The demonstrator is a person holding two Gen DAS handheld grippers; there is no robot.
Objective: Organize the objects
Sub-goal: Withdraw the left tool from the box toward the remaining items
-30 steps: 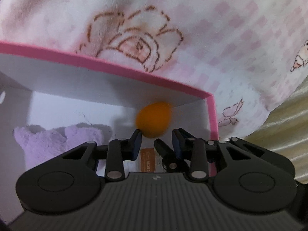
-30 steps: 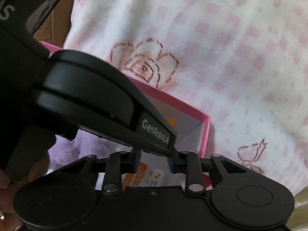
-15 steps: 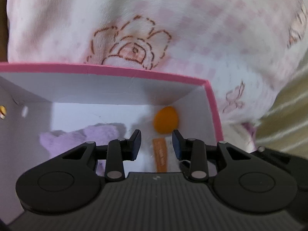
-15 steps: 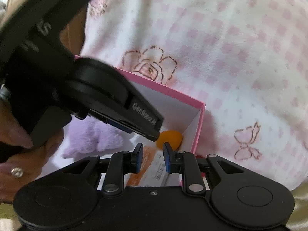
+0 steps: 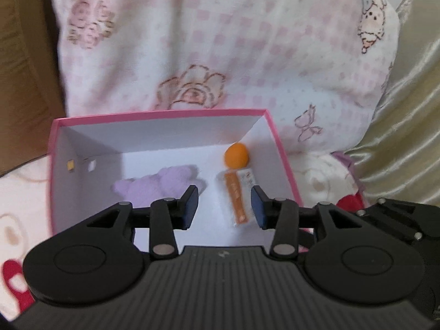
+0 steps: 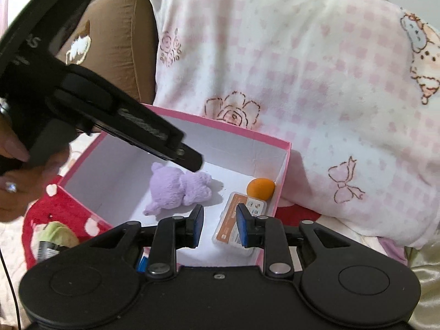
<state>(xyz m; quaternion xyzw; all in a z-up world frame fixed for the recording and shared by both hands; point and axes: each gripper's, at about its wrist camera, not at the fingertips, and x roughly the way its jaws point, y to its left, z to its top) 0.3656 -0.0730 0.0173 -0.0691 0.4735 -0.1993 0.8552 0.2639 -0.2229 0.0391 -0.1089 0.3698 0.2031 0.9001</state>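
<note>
Hovering over a pink-rimmed box [image 5: 162, 116], 2 hand-held grippers are opening their jaws with nothing clamped between them. The left gripper [image 5: 225, 205] is pointing down into the box, its blue-padded fingers [image 5: 190, 203] standing apart above the white floor, and the right gripper [image 6: 220, 224] is doing the same near the box's front right wall, its gap narrower and equally empty. In the right wrist view the left gripper's black body is crossing the upper left of the picture above the box, and the hand [image 6: 16, 176] gripping it, a ring on 1 finger, is showing at the left edge.

Inside the box, 3 things are lying on the floor. An orange-and-white packet [image 6: 238, 221] is lying flat nearest the front, along the right wall. A purple plush toy [image 6: 176, 189] is lying toward the middle, left of the packet and apart from it. An orange ball [image 6: 260, 188] is resting in the back right corner, just beyond the packet's far end.

Outside the box, to its left, a red fabric with white spots [image 6: 55, 211] is spreading out. Behind the box, a white-and-pink checked blanket [image 5: 220, 41] printed with roses and bows is rising against its back wall, with a brown cushion [image 6: 118, 35] beyond the blanket's left side.
</note>
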